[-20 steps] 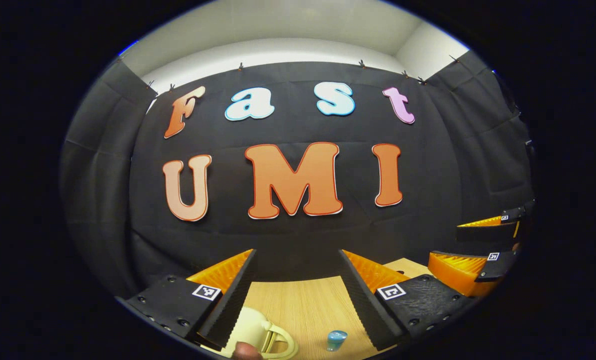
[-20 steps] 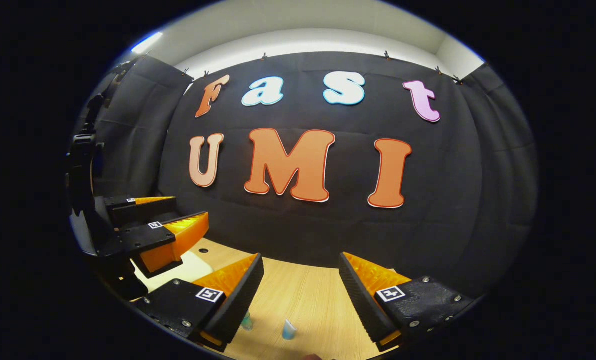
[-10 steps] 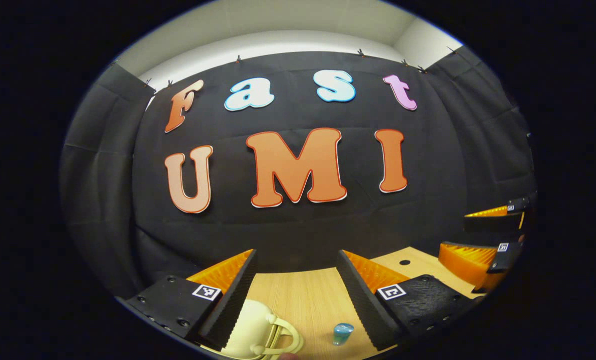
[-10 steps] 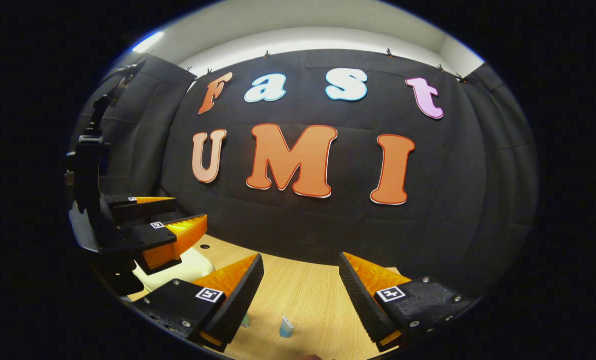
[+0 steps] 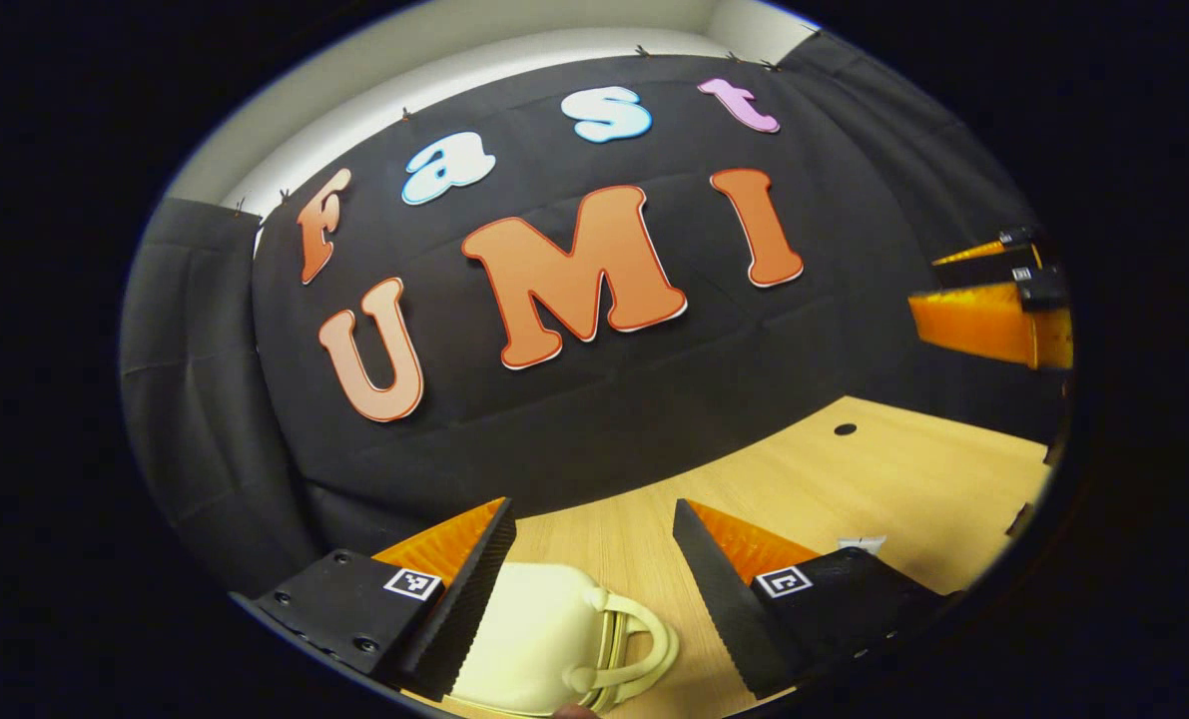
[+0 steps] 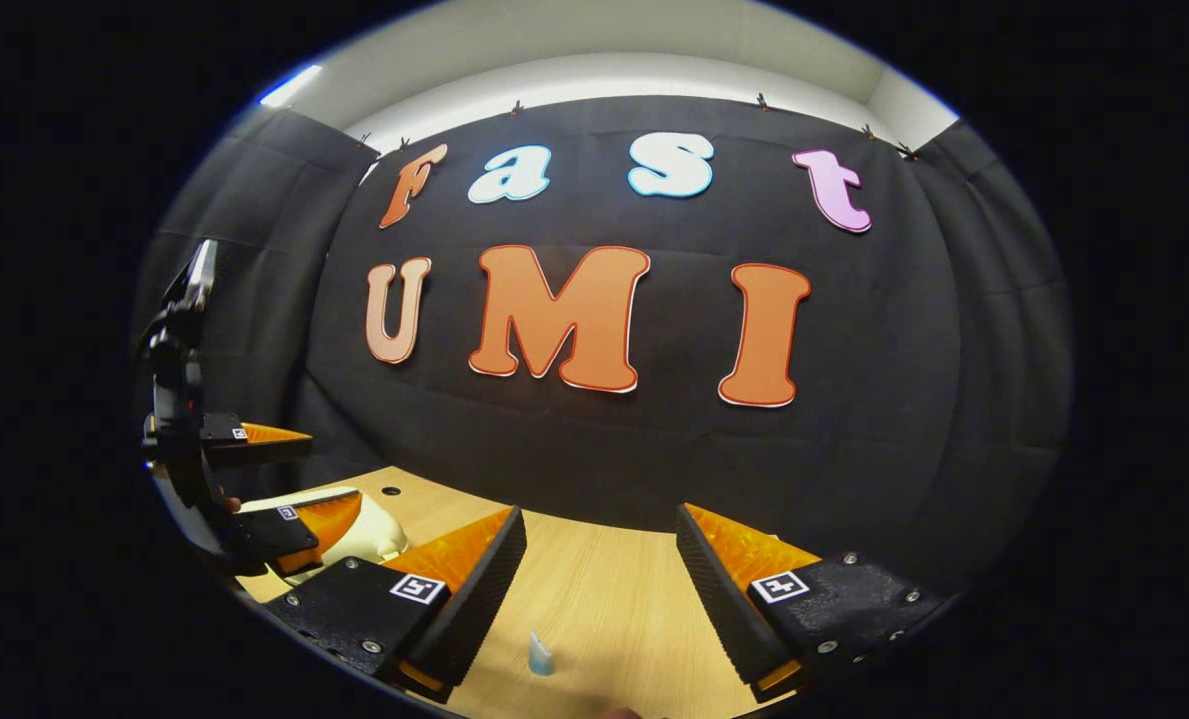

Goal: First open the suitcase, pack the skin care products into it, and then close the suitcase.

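A small cream suitcase [image 5: 544, 639] with a looped handle lies on the wooden table [image 5: 854, 479], low between my left gripper's fingers; it looks closed. My left gripper [image 5: 594, 589] is open above it, tilted, with nothing held. In the right gripper view my right gripper [image 6: 599, 589] is open over the table, and a small blue-capped skin care bottle [image 6: 540, 656] stands below and between its fingers. The left gripper [image 6: 275, 479] appears at the left of that view, just over the cream suitcase [image 6: 369, 529]. The right gripper's fingers [image 5: 983, 320] appear at the right edge of the left gripper view.
Black cloth walls close the booth behind and at both sides. The table has a small dark hole [image 5: 845, 429] near the back. A small white item [image 5: 859, 544] lies on the table by my left gripper's right finger.
My left gripper has rolled and dropped lower toward the suitcase, which now shows larger between its fingers. The blue bottle has left the left gripper view. The right gripper barely moved.
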A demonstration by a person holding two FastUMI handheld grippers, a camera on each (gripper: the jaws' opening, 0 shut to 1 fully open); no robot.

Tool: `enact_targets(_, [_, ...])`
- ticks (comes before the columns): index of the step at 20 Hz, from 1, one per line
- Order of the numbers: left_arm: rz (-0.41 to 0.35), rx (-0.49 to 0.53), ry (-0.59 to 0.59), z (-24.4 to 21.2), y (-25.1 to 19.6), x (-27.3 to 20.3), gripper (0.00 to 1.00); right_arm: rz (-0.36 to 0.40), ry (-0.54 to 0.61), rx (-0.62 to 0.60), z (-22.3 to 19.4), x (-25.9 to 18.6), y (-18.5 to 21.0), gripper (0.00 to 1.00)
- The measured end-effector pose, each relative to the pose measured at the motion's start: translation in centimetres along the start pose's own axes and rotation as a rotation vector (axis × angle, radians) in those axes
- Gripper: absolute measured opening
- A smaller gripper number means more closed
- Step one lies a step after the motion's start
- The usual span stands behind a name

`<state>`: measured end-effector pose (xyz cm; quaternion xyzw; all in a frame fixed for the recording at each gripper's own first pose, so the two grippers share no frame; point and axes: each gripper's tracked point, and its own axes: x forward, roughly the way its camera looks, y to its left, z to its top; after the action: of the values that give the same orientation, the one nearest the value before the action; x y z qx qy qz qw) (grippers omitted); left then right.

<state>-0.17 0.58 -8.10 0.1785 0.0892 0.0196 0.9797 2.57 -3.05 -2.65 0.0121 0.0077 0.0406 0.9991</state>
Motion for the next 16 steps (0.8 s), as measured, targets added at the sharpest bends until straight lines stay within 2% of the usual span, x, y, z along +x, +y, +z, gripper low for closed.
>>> enact_targets(6, [-0.045,0.157,0.098,-4.7,-1.8,0.7,0.98,-0.03,-0.008,0.001,0.1,0.3,-2.0,0.95])
enact_targets(12, [-0.114,0.359,0.192,-10.2,-3.7,1.6,0.98,-0.055,0.012,0.0,-1.1,-0.2,-3.7,0.95])
enact_targets(16, [-0.143,0.427,0.248,-13.2,-4.4,1.4,0.98,-0.069,0.024,0.011,-1.7,-0.1,-4.9,0.95])
